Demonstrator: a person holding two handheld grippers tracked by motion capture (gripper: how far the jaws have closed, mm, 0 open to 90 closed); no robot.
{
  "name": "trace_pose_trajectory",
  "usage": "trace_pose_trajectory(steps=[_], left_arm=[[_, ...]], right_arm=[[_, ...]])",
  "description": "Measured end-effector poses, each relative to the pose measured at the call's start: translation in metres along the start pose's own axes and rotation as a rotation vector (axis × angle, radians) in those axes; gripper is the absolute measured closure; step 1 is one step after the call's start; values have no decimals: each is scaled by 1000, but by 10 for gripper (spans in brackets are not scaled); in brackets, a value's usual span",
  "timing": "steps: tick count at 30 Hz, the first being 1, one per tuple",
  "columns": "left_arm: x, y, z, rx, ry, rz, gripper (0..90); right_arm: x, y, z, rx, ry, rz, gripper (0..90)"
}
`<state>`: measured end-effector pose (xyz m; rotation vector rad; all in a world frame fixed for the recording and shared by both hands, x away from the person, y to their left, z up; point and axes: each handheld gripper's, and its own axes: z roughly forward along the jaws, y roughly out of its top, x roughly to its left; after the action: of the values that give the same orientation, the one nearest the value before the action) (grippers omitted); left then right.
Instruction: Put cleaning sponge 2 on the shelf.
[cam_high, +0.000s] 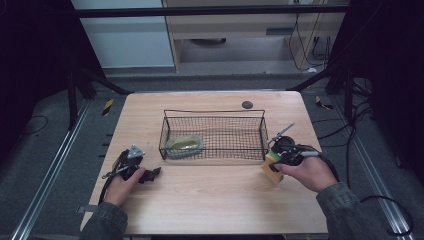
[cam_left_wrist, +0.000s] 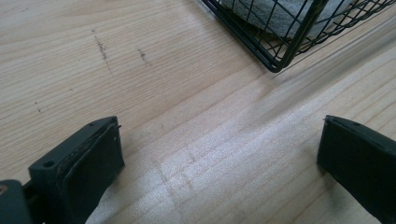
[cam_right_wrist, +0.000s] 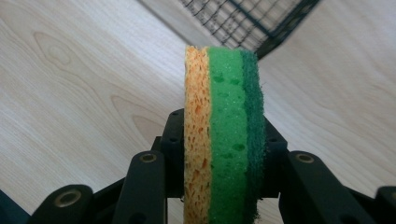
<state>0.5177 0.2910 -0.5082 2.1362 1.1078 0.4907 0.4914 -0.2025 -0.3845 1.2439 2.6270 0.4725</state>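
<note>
The left gripper (cam_high: 150, 175) rests on the pale wood-grain tabletop (cam_high: 210, 200), its black fingers (cam_left_wrist: 88, 163) spread wide with nothing but bare wood between them; just ahead of those fingers stands the near corner of the black wire basket (cam_high: 212, 131), a stiff open mesh of thin rods, with a greyish, rough-looking object (cam_high: 184, 145) lying inside it; further right, the right gripper (cam_high: 274, 162) has its fingers (cam_right_wrist: 173, 154) pinching a sponge (cam_right_wrist: 224, 135) from both flat faces, held on edge just outside the basket's right end. The sponge is a rectangular slab in layers: porous orange-yellow foam, smooth bright green foam, then a dark green fibrous scouring pad; it looks very light, soft and springy, likely to compress and bulge under pressure, rough enough not to slip; taking it across the broad faces near the middle, as now, seems the surest hold.
</note>
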Motion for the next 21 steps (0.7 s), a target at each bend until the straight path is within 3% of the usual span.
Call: trace_pose_trajectory(steps=[7,16,21], left_arm=[[0,0,0,0,1,0,0],[0,0,0,0,0,0,0],[0,0,0,0,0,0,0]], right_arm=[[-25,-1,-28,-80,-78,45,636],[-43,20,-45,-120,-157,28,638],[-51,35,-56,-175,-198,24,639]])
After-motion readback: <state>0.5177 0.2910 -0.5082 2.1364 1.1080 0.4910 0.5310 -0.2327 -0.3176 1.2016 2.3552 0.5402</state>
